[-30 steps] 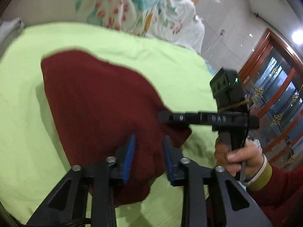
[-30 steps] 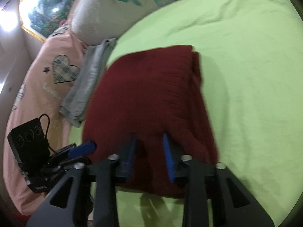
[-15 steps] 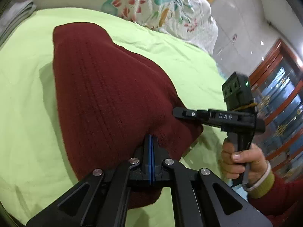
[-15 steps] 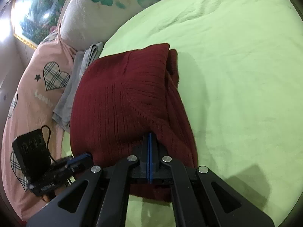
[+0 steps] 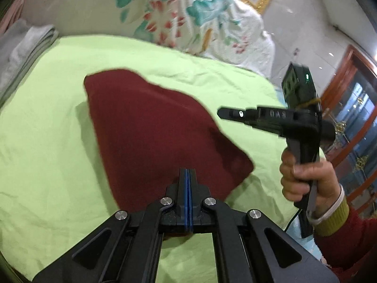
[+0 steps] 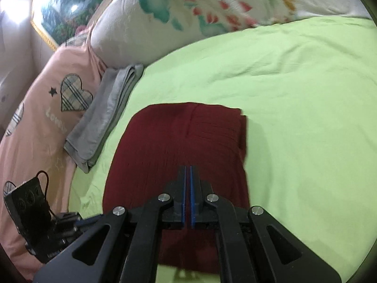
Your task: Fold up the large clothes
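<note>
Sweater: a dark red sweater (image 5: pixel 153 139) is laid folded on the green sheet (image 5: pixel 47 141), beside a grey folded cloth (image 6: pixel 106 115).
Left gripper (image 5: pixel 187 176): pads are pressed together, nothing is seen between them; the sweater's near edge lies just beneath.
Right gripper (image 6: pixel 187 176): fingers are drawn nearly together, a thin gap is left; it is held above the sweater's near part.
Right hand (image 5: pixel 304 176): wrapped around the handle.

right gripper (image 5: pixel 226 114) body: "das" | pink pillow (image 6: pixel 47 108): "love", partly legible
</note>
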Demonstrator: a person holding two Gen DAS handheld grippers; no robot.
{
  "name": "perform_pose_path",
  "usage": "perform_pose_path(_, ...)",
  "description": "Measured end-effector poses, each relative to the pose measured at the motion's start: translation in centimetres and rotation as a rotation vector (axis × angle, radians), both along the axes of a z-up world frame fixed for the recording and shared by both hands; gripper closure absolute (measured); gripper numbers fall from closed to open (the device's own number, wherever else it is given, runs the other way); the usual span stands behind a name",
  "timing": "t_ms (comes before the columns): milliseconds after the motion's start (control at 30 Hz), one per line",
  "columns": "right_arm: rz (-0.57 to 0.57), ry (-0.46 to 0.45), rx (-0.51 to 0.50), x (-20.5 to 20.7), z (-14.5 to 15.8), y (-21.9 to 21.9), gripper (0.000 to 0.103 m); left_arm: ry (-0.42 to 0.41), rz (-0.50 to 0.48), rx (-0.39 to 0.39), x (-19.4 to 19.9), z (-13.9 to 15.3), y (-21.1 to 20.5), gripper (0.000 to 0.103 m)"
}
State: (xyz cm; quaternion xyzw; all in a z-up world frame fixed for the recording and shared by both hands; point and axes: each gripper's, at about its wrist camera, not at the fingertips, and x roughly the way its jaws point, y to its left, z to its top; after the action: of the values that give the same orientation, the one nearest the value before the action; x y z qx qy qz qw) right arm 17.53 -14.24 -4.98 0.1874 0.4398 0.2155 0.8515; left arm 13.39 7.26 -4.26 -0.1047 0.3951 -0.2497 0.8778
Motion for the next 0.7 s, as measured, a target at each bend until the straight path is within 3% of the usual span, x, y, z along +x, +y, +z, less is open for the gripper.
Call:
perform_pose_path(133, -0.032, 0.081, -0.109, 2.9, -3.7, 0.7, 0.101, 0.045, 0.007, -0.075, 0.8, -1.6, 0.5, 0.102)
perform_pose_path(233, -0.069, 0.088, -0.06, 3.5, -5.2, -0.6, 0.103, 0.087, 0.006, -0.106, 1.8, -3.0, -0.1, 0.102)
perform_pose_path(500, -0.063, 0.033, 0.013, -1.2, -1.9, -2.5, 0.099, 0.042, 0.038, -0.041, 0.3, -1.4, -0.4, 0.102)
perform_pose_path(533, -0.052, 0.03, 0.016, -2.1, -1.6, -2.5, 0.093, 0.035, 0.047, -0.041, -0.2, -1.1, -0.2, 0.102)
perform_pose_path(633, -0.029, 0.011, -0.002, -4.8, -1.4, -2.4, 0.043, 0.008, 0.066, -0.021, -1.5, -0.3, 0.5, 0.101)
perform_pose_path(700, -0.066, -0.013, -0.049, -6.3, -1.6, -3.0, 0.042, -0.013, 0.074, -0.012, -2.3, 0.0, 0.9, 0.097)
